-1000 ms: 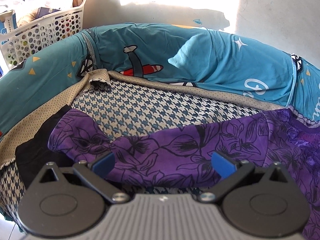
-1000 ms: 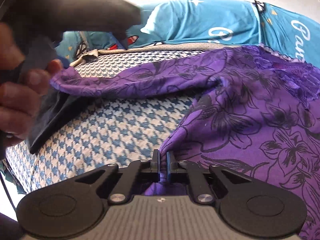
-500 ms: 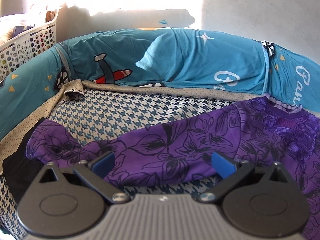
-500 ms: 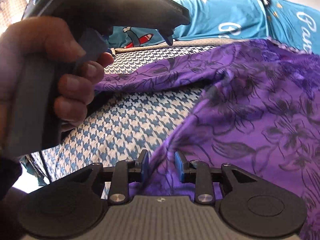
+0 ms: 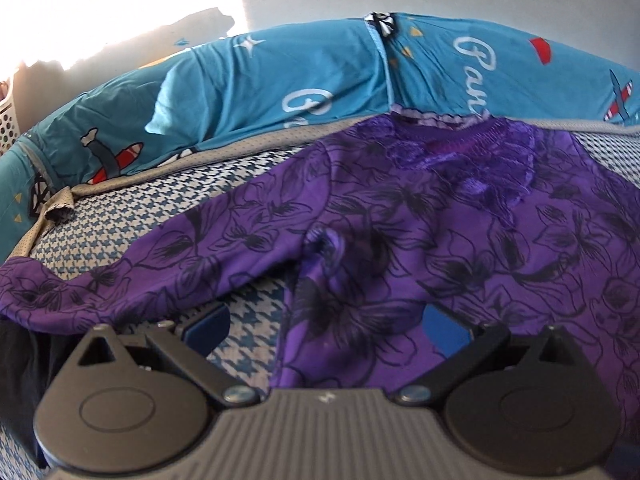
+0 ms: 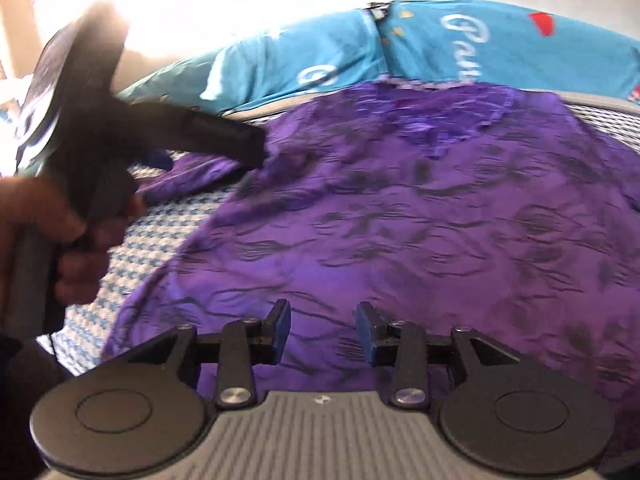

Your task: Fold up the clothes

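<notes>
Where legible, "Pan" (white script) across teal bedding (image 5: 440, 64)

left gripper (image 5: 326, 326): black linkage arms, blue pads, two round black discs, silver screws, grey ribbed body.
right gripper (image 6: 323, 328): same build, small white mark on the grey body.
left hand (image 6: 68, 236): on a dark pistol-shaped handle; sleeve not visible.

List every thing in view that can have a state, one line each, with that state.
Purple floral-print fabric top: spread flat, unfolded, one sleeve stretched sideways.
Left gripper: open, holding nothing.
Right gripper: jaws opening, top lying below them, not pinched.
Blue-and-white houndstooth bed cover: laid flat under the top.
Teal cartoon-print sheet: rumpled behind.
</notes>
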Motion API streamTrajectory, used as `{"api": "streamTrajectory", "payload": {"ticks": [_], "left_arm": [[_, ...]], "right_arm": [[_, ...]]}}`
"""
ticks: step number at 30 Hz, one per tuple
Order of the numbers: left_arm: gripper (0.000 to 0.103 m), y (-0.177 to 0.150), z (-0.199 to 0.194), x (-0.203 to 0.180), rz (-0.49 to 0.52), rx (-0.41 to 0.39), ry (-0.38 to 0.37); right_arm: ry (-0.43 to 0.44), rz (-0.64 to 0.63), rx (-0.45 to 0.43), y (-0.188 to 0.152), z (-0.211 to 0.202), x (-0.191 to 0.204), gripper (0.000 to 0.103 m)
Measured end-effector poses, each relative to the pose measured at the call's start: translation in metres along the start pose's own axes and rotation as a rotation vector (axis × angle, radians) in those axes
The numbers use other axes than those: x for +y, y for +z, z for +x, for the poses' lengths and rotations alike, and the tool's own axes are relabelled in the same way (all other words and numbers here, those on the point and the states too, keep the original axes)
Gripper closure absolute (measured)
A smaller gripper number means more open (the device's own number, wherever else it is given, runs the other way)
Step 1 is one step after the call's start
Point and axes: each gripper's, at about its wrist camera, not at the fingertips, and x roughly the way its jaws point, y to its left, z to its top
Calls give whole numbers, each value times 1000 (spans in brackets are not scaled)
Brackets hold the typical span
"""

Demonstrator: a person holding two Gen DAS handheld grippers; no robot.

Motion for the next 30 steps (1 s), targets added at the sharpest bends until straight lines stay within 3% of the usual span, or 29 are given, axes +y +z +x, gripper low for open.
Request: {"api": "streamTrajectory", "payload": {"ticks": [6, 11, 18, 23, 30], "left_arm": [[0, -21, 3, -39, 84, 42, -39], [0, -39, 11, -61, 108, 96, -52], [0, -49, 16, -47, -38, 126, -77], [0, -54, 14, -49, -28, 105, -59], [0, -55, 13, -51, -24, 93, -48]], "right_arm": [[-127, 88, 15, -20, -18, -59, 62], [-105, 90, 21, -30, -25, -73, 62], [-57, 115, 34, -24, -27, -86, 61], [-74, 109, -4, -1, -36, -108, 61], [-89, 135, -49, 57, -30, -167, 60]]}}
